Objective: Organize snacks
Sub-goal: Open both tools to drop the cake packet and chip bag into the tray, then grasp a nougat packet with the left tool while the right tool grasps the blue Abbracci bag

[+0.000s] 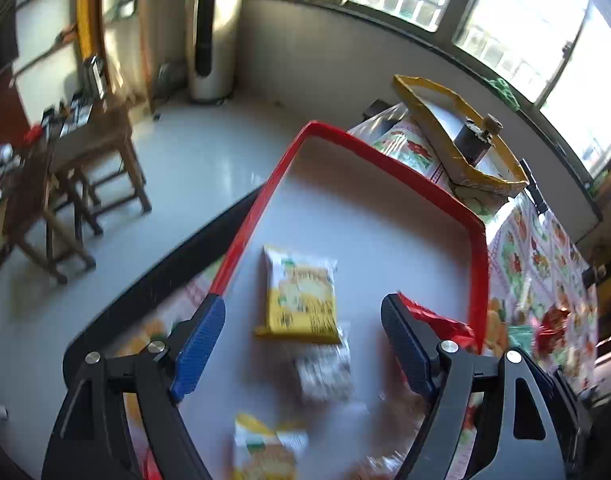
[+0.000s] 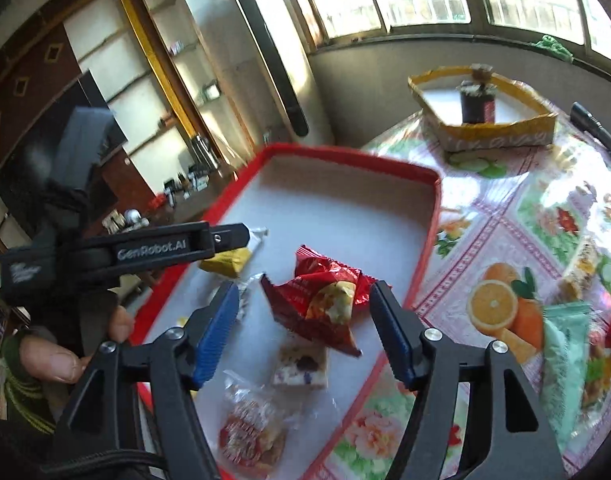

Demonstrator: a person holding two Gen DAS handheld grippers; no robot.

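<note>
A red-rimmed tray (image 1: 385, 160) with a white floor lies under both grippers. In the left wrist view my left gripper (image 1: 303, 308) stands wide open above a yellow snack packet (image 1: 301, 296), touching nothing; a clear-wrapped nougat (image 1: 325, 372) and another yellow packet (image 1: 265, 448) lie nearer. In the right wrist view my right gripper (image 2: 304, 288) is open around a crumpled red packet (image 2: 321, 300) over the tray (image 2: 429, 232), with a gap showing at the left pad. A nougat square (image 2: 301, 366) and a round red-printed packet (image 2: 251, 432) lie below it.
On the fruit-print tablecloth (image 2: 497, 240) to the right lie a teal packet (image 2: 565, 360) and a nut bar (image 2: 581, 272). A yellow box (image 2: 497, 136) holding a dark jar stands behind, beside a black torch (image 2: 593, 128). A person's hand (image 2: 65, 360) holds the other tool at left.
</note>
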